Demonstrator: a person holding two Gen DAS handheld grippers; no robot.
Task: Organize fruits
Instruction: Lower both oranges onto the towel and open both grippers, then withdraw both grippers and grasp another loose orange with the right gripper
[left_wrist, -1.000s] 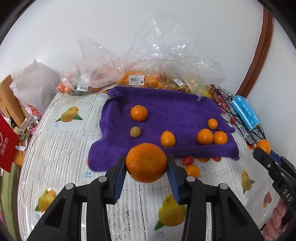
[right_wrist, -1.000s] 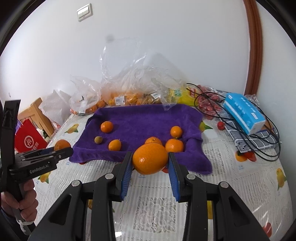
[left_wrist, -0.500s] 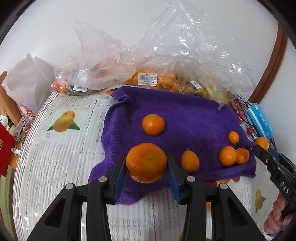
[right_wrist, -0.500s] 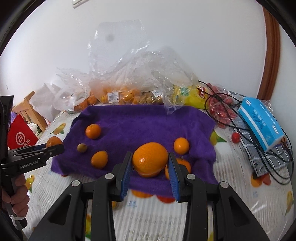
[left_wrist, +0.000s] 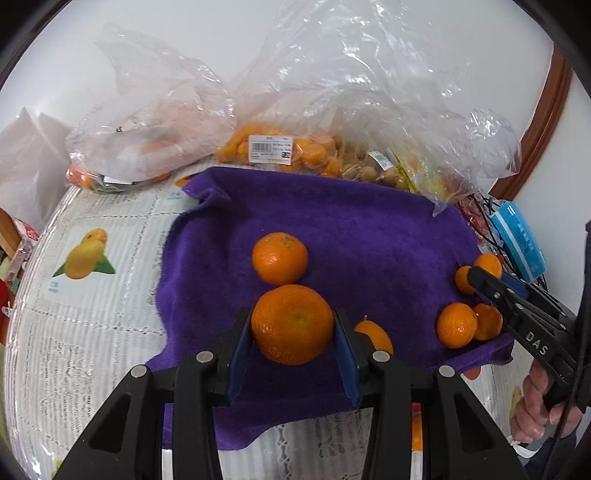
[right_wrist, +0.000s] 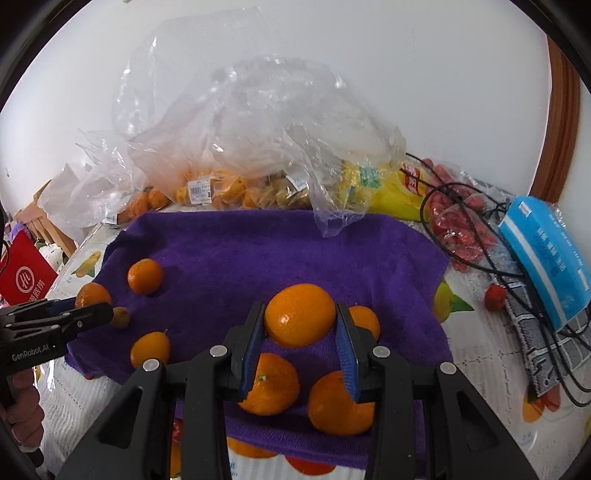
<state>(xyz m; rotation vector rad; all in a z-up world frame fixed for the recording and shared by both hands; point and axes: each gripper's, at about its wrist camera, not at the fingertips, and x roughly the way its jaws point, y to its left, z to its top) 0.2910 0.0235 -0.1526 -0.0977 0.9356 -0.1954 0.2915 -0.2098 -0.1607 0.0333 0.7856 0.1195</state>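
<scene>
Left claw (left_wrist: 292, 328) clamped on a large orange (left_wrist: 291, 323), right claw (right_wrist: 300, 325) clamped on a second orange (right_wrist: 300, 314) (both above the purple towel (left_wrist: 369, 229)); loose mandarins (right_wrist: 144, 276) lie across the towel on the desk (left_wrist: 92, 302).

A: Where is the left wrist camera sitting?
B: Behind its fingers, looking steeply down, close over the purple towel (left_wrist: 332, 221).
A: And the right one?
B: Likewise, angling down over the towel's right part. Both are taking in the plastic bags (right_wrist: 240, 147) along the wall.
</scene>
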